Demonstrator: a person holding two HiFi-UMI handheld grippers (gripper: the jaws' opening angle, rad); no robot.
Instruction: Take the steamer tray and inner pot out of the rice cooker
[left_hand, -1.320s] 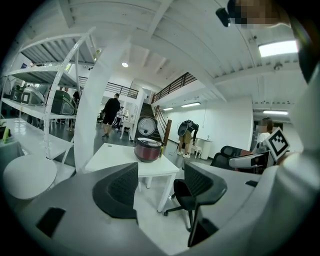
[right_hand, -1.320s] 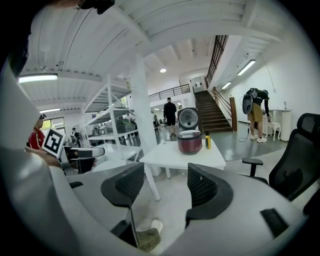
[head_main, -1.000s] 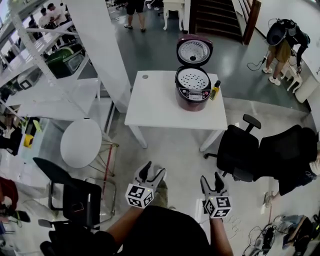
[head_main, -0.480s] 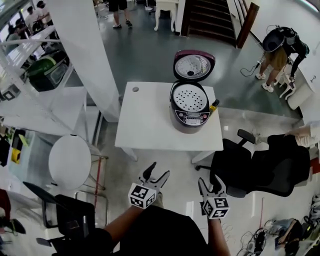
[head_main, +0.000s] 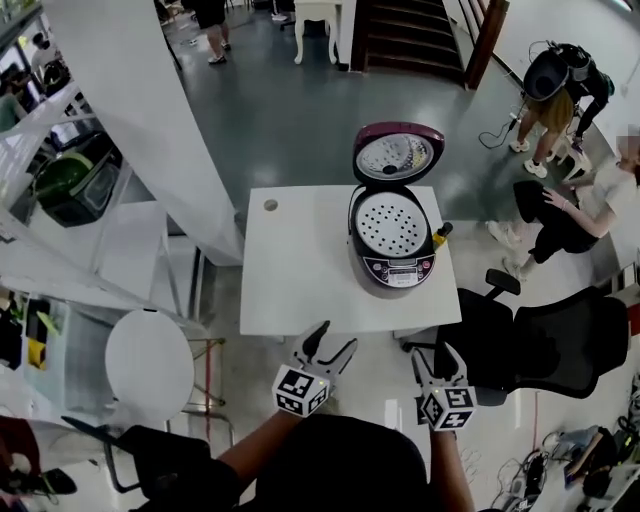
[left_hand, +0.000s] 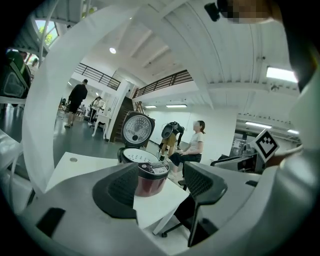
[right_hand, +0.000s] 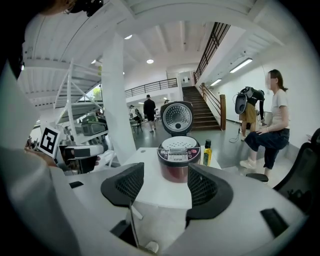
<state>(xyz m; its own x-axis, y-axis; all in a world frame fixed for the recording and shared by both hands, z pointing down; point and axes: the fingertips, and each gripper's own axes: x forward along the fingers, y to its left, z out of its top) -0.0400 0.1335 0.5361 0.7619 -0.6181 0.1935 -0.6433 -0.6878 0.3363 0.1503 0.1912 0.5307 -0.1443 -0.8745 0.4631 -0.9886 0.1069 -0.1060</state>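
Observation:
A dark red rice cooker (head_main: 393, 245) stands on the right half of a white table (head_main: 300, 270), its lid (head_main: 397, 157) swung up at the back. A white perforated steamer tray (head_main: 392, 222) lies in its mouth; the inner pot under it is hidden. Both gripper views show the cooker (left_hand: 144, 175) (right_hand: 178, 159) ahead beyond the jaws. My left gripper (head_main: 328, 349) and right gripper (head_main: 437, 362) hover open and empty just short of the table's near edge, well apart from the cooker.
A small yellow bottle (head_main: 439, 233) stands right beside the cooker. A black office chair (head_main: 545, 340) sits to the right of the table. A round white side table (head_main: 150, 364) and white shelving (head_main: 90, 190) are at the left. Two people (head_main: 570, 190) are at the right.
The table and cooker have come closer over the last second. Both grippers stay open and have moved forward toward the table's near edge.

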